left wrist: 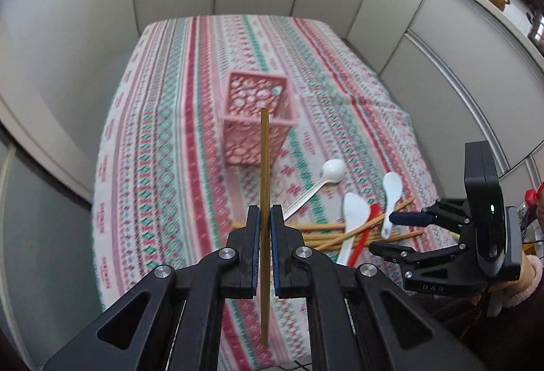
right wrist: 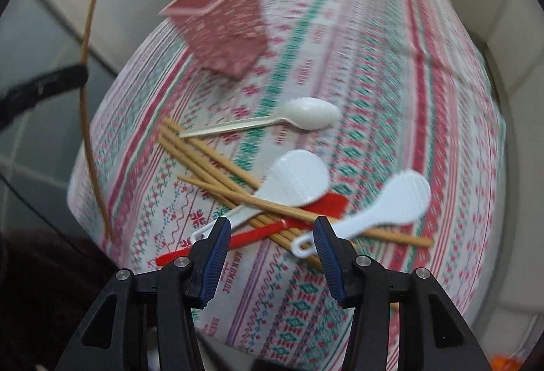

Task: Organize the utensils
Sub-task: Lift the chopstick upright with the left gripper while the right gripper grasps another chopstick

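The left claw (left wrist: pixel 264 218) is closed on one wooden chopstick (left wrist: pixel 265 167), which stands almost upright between its two pads in the middle of the left wrist view. The top end of the chopstick is in front of the pink basket (left wrist: pixel 256 119), which stands on the desk (left wrist: pixel 163 140) near the centre of that frame. The desk has a striped cloth in red, green and white.

The right claw (right wrist: pixel 272 235) is half open and nothing is between its pads; it hangs over the pile of utensils in the lower middle of the right wrist view. In this pile lie several chopsticks (right wrist: pixel 217 180), a red spatula (right wrist: pixel 258 231) and two white rice paddles (right wrist: pixel 292 180), (right wrist: pixel 391 204); the things cross each other and touch. A white spoon (right wrist: pixel 299 116) lies a little apart, between the pile and the basket. In the left wrist view the same pile is at the lower right.
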Demonstrator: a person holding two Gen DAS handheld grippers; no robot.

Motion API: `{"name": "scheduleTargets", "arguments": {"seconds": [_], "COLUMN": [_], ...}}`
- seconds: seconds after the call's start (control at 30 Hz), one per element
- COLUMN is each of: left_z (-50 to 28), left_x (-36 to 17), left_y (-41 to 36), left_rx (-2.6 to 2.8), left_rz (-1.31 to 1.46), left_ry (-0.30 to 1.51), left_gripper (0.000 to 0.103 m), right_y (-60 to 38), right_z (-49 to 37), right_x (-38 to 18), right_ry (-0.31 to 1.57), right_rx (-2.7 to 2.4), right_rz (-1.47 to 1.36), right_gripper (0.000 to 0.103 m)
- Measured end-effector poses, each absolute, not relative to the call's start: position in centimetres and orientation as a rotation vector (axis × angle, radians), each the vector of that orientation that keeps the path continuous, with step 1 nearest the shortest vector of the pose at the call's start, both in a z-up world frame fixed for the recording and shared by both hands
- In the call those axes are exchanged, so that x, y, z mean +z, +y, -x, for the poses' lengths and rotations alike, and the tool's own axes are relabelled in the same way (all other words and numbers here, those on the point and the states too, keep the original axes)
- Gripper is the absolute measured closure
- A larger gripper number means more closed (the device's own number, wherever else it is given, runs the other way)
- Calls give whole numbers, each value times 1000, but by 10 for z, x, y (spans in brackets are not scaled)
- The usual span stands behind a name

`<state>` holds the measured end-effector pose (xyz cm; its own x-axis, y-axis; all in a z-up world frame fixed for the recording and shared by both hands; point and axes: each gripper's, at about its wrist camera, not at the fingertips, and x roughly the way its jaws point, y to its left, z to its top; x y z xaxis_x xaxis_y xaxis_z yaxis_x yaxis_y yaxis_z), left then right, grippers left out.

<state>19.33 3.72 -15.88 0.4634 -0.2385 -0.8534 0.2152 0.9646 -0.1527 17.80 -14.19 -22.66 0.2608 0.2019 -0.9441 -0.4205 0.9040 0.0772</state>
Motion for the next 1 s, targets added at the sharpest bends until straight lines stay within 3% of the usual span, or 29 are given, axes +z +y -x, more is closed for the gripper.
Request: {"name": "scheduleTargets", "arguments": {"seconds": [0.27,0.43,0.6,1.0], "left_z": [-194,-197,-199,-206], "left_x": [-162,-162,-163,-159], "left_y": [69,74,74,79], "left_rx": [-254,-245,-237,-198], "left_rz": [73,87,87,113], "left_ry": [1062,1062,1062,1022], "left_gripper": [97,97,97,97], "right_y": [-77,-59,-51,-64], "right_z": [-160,-166,-174,-207], "right_x": [-249,-265,-268,-244], "right_ry": [1141,1140,1125,988], "right_rx": [504,530,565,510], "right_rz": [658,754,766,717], "right_gripper": [52,65,84,94]}}
